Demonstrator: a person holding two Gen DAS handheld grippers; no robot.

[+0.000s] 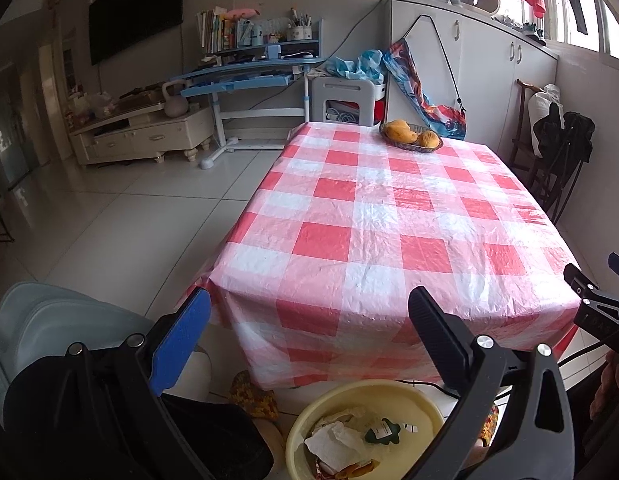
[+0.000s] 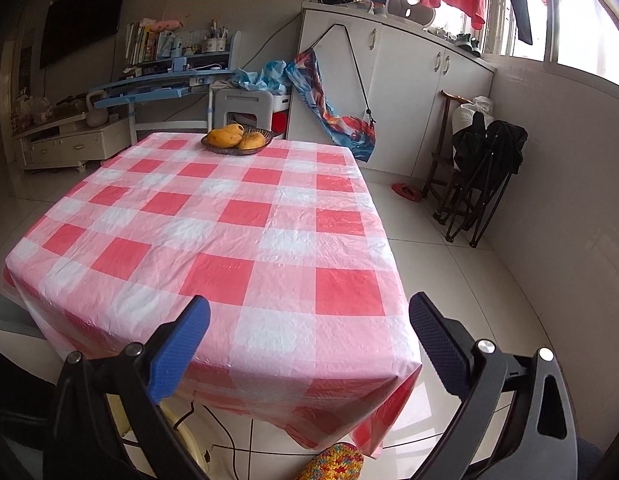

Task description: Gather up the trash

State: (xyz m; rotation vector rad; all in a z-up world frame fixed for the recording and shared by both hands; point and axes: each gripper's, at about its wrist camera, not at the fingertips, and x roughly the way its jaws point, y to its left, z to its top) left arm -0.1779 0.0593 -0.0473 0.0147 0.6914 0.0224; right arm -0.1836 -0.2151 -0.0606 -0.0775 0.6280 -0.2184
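Note:
A pale yellow basin (image 1: 309, 412) stands on the floor below the table's near edge, holding crumpled white paper (image 1: 335, 442), a dark green wrapper (image 1: 383, 432) and other scraps. My left gripper (image 1: 309, 332) hangs open above and just behind the basin, with nothing between its fingers. My right gripper (image 2: 309, 340) is open too, held over the near edge of the table (image 2: 237, 216), which wears a red and white checked cloth. The right gripper's tip (image 1: 589, 292) shows at the far right of the left wrist view. The basin's rim (image 2: 189, 440) peeks out under the cloth.
A woven basket of mangoes (image 2: 237, 140) sits at the table's far edge. A crocheted cushion (image 2: 337, 460) lies on the floor by the table. A cable (image 2: 229, 432) runs under the cloth. Folded chairs (image 2: 481, 176) lean on the right wall. White tiled floor surrounds the table.

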